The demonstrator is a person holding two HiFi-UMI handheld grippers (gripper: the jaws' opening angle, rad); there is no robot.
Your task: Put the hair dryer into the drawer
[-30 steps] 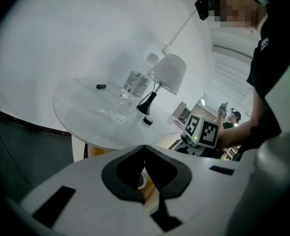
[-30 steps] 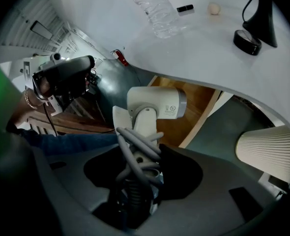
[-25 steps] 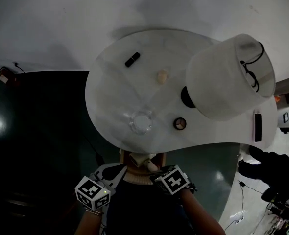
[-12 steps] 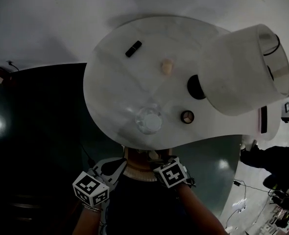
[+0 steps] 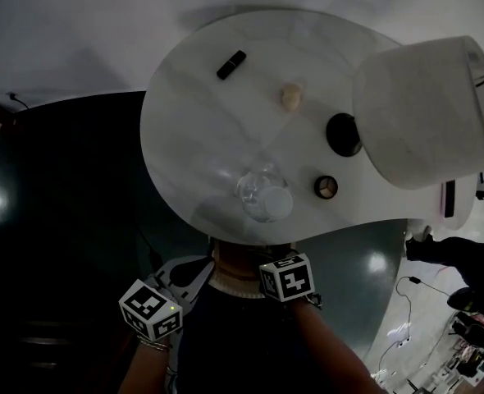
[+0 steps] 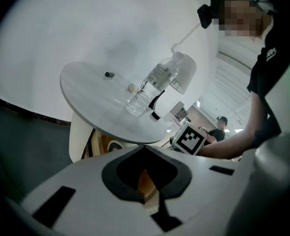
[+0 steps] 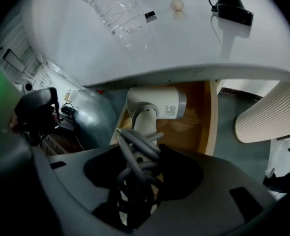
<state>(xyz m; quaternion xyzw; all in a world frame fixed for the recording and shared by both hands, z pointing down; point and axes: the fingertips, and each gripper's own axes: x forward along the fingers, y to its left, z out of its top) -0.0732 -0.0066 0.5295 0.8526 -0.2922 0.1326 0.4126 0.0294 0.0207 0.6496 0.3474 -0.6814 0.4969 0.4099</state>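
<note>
Two claws are tucked in close under the bench edge, forearms bent back toward the body, each with one marker cube. The right claw (image 7: 137, 149) is clenched on the one white hair dryer (image 7: 155, 104), gripping its handle through the grey cord (image 7: 135, 156) wound there. The barrel points ahead over the single open wooden drawer (image 7: 199, 119). A round label (image 7: 170, 109) on the barrel carries print too small to read.

The left claw (image 6: 145, 149) has its tips pressed together. A sliver of tan wood shows in the hollow behind them, perhaps the drawer's edge.

Beyond, the white bench (image 5: 201, 130) bears one clear bottle (image 5: 264, 195), one beige lump (image 5: 290, 97), one black stick (image 5: 231, 64) and one lamp (image 5: 426, 113) with a pale shade.
</note>
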